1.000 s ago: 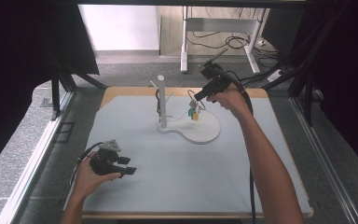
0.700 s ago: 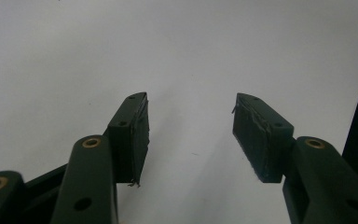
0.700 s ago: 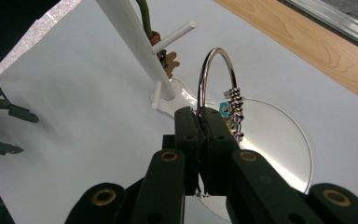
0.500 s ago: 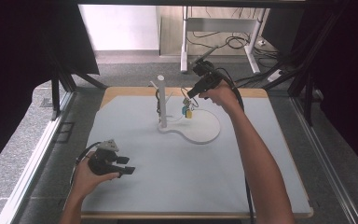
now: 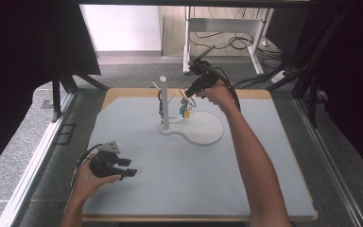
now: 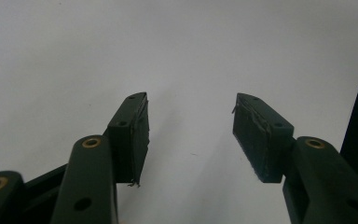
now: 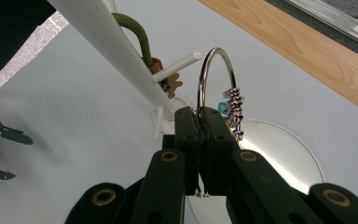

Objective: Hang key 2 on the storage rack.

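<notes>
We see the right gripper [image 7: 198, 122] pinched tight on a shiny key ring [image 7: 213, 77], w/ the ring poking up past its tips, just beside the white stand [image 5: 164, 104]. The left gripper [image 6: 190, 135] is open, w/ nothing in it, low over the mat [image 5: 179, 179].

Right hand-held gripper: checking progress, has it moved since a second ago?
Yes. The right hand-held gripper, holding the key ring, moved left toward the white stand.

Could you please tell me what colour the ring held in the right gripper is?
Shiny silver metal; the ring shows best in the right gripper view.
</notes>
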`<control>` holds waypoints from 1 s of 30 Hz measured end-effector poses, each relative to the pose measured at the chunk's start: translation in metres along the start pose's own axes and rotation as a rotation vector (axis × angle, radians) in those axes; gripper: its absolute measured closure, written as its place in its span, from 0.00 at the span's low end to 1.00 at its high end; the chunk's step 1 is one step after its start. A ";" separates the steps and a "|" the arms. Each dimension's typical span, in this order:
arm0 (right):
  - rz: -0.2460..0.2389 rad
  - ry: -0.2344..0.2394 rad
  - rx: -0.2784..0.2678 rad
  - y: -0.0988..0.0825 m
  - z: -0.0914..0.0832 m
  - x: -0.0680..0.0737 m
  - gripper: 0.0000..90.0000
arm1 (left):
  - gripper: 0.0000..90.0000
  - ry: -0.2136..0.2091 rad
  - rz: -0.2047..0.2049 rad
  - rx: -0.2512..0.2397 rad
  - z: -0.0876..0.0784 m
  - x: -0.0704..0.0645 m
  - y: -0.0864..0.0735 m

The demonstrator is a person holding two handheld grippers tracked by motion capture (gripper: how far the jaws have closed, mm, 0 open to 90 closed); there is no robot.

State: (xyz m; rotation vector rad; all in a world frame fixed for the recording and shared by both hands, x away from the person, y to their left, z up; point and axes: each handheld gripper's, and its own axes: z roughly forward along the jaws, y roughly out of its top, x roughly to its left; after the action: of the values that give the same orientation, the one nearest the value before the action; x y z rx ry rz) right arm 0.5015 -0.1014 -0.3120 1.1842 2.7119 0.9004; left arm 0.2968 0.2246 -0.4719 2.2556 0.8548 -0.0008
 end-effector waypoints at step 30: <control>-0.027 0.036 0.008 0.009 0.024 0.018 0.96 | 0.51 -0.002 0.003 0.014 0.002 0.000 0.000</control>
State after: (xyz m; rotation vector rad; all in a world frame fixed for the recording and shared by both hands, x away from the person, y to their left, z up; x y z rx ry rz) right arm 0.5012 -0.0726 -0.3237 1.1412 2.7547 0.9171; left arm 0.2972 0.2230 -0.4728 2.2690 0.8532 -0.0078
